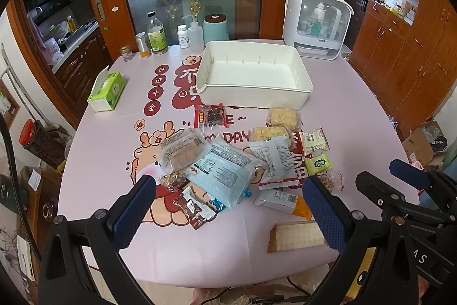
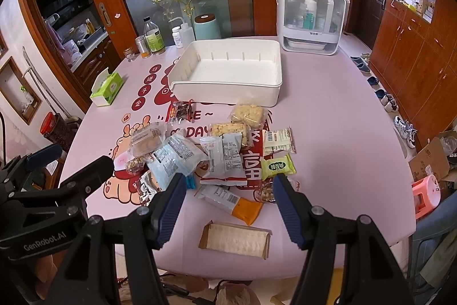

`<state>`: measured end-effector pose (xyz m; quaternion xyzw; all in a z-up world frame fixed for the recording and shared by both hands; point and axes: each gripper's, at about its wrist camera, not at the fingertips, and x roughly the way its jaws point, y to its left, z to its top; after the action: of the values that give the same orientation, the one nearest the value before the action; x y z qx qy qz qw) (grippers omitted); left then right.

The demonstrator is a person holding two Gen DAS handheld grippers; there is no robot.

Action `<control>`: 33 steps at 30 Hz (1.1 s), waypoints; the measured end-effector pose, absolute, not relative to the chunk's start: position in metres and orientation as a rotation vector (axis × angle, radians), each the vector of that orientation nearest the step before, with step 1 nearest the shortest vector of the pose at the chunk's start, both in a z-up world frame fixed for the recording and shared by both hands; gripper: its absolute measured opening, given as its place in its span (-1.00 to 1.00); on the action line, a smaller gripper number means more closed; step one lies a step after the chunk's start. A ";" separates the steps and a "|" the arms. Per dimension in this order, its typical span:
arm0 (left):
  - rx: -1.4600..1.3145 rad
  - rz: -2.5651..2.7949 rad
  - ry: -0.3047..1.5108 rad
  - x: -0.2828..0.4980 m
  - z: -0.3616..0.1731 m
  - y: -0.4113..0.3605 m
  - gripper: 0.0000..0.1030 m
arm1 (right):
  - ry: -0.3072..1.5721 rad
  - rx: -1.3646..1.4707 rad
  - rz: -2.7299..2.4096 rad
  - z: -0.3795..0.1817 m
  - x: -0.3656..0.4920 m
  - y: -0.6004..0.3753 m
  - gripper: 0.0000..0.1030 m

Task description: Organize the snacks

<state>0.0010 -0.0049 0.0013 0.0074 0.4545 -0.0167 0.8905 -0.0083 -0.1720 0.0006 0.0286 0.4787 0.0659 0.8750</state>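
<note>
Right wrist view: my bin (image 2: 228,93) sits empty, snacks (image 2: 222,159) all loose on the worktop (image 2: 342,133); both jaws apart, holding nothing.

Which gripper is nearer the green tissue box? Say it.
Left. The left gripper hovers on the tissue box's side of the snack pile; the right gripper hovers farther over, beyond the left one.

Both fisheye views look steeply down from the near edge of the pink printed surface (image 1: 357,116), set side by side above it. Each faces the far glass door and shares the heap of wrapped snack packets (image 1: 228,162) and the empty white rectangular plastic bin (image 2: 228,76); each catches the other hand-held gripper at its edge.
</note>
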 end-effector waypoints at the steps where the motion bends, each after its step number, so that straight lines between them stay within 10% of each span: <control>1: 0.016 -0.034 0.944 0.001 0.001 -0.005 0.98 | 0.999 0.060 0.137 0.001 -0.008 -0.172 0.25; 33: 0.018 -0.038 0.952 0.008 -0.004 -0.003 0.98 | 0.999 0.067 0.138 -0.001 -0.008 -0.173 0.25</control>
<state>0.0079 -0.0025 -0.0041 0.0088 0.4581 -0.0182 0.8887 -0.0079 -0.1734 -0.0006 0.0322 0.4783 0.0661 0.8751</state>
